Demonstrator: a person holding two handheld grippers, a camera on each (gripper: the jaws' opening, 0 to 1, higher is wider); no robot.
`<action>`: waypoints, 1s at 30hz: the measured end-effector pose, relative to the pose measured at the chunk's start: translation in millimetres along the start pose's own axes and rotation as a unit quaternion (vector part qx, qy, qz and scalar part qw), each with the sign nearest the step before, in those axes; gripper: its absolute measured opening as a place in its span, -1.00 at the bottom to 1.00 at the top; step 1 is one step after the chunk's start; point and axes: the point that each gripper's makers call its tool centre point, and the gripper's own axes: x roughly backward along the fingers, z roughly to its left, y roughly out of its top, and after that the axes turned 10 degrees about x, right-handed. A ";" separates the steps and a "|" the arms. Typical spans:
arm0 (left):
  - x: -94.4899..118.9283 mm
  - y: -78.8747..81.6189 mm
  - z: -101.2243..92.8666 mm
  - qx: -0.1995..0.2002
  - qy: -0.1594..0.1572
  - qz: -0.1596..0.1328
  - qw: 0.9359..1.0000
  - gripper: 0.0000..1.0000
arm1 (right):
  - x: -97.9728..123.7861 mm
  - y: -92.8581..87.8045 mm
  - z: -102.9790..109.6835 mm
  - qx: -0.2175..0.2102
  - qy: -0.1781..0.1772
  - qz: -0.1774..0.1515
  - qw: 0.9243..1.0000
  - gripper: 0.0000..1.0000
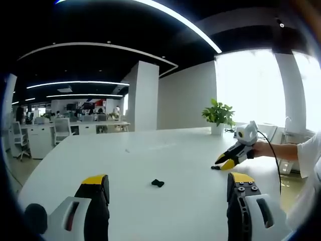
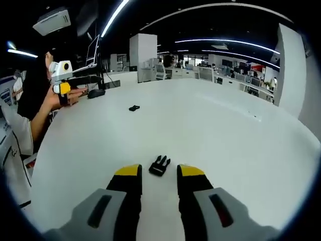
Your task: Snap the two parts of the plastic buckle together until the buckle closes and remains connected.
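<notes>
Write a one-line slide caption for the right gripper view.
Open right gripper hovers just short of a black buckle part on the white table.

The far buckle half (image 2: 134, 108) is too small to make out its shape.

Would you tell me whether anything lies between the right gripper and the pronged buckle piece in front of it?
Nothing visible does. The pronged buckle piece lies on bare white table just beyond the right gripper, whose jaws stand open. The other buckle piece lies farther off.
</notes>
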 end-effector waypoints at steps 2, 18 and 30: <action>-1.4 0.9 1.2 0.002 0.002 0.001 1.000 0.98 | -0.6 -1.2 -0.7 -0.011 -0.021 0.011 1.000 -0.28; -22.1 4.2 2.0 0.004 -0.008 0.018 1.000 0.98 | 2.5 5.3 6.1 -0.025 -0.093 0.027 0.995 -0.25; -40.1 7.9 7.1 -0.004 -0.008 0.031 0.999 0.98 | 3.0 0.8 5.0 -0.044 -0.101 0.033 0.993 -0.35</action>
